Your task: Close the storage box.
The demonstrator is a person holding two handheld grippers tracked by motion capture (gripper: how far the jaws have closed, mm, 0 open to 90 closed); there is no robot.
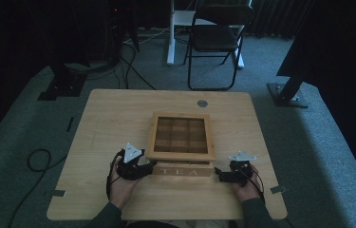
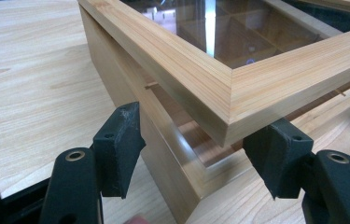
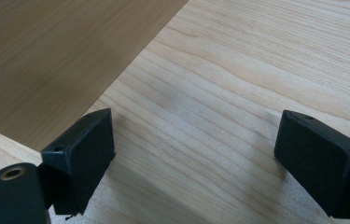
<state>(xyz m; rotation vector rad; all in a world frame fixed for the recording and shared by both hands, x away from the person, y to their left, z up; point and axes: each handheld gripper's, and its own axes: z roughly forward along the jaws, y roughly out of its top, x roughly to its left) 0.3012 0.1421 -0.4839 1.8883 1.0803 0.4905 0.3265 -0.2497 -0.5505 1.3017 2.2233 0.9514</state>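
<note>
on tea box front: "tea" label; l gripper at lid corner.

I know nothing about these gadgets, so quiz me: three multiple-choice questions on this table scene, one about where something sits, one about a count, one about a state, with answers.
1. Where is the left gripper?
A. at the tea box's near left corner
B. beside the folding chair
C. at the table's far edge

2. How many compartments show through the lid of the tea box?
A. four
B. nine
C. twelve

3. How does the lid sit?
A. fully shut
B. taken off, lying on the table
C. slightly raised at the front

Answers:
1. A: the high view puts it by that corner, and the left gripper view shows the corner between its open jaws.
2. B: the high view shows a three-by-three grid.
3. C: the left gripper view shows a gap under the lid frame.
</note>
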